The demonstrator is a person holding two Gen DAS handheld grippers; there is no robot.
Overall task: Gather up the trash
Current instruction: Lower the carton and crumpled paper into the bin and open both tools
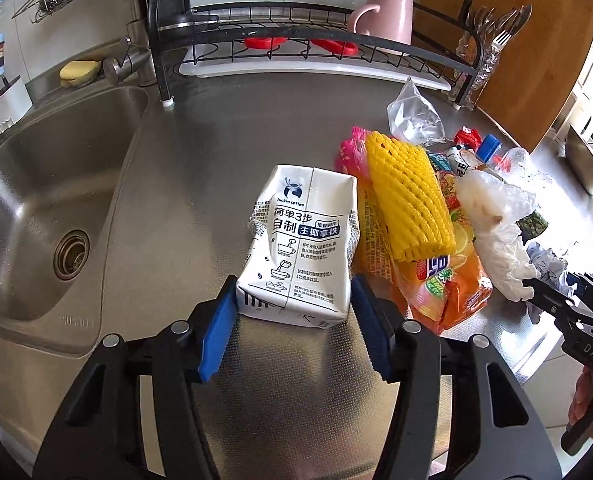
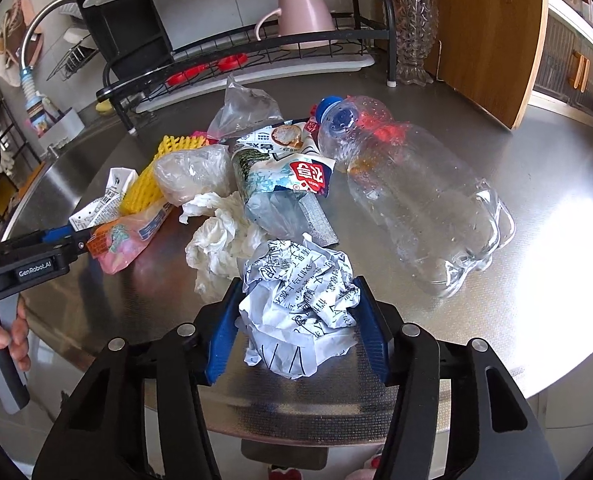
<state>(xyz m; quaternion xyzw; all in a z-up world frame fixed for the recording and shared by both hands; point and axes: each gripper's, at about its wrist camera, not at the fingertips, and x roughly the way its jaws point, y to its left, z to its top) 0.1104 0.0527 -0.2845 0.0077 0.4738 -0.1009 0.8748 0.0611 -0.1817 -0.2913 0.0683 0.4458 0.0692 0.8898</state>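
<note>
Left wrist view shows the left tool [image 1: 292, 312] straddling the near end of a white coffee carton [image 1: 298, 248] that lies on the steel desk [image 1: 200, 152], between the sink [image 1: 44, 200] and the heap of rubbish; the blue pads [image 1: 218, 336] sit at the carton's two sides, the left one touching, the right one at most just meeting the edge, so I judge the grip not yet firm and the tool part-spread around it; to do this well, I would finish the squeeze squarely across the carton's narrow faces before any lift, since the dented card may buckle and slip. Right wrist view shows the right tool [image 2: 296, 320] likewise around a crumpled paper ball [image 2: 300, 304] at the near edge of the pile, pads brushing its folds; the paper looks springy, so a fuller close seems wise; it should come up clear of the white tissue [image 2: 216, 236] just beside it.

The carton is white with dark print and drawings, creased near its middle; the paper ball is white with black lettering. Behind lie a yellow foam net [image 1: 408, 204], an orange snack bag [image 1: 448, 284] and a clear plastic bottle [image 2: 412, 200] with a blue cap.
</note>
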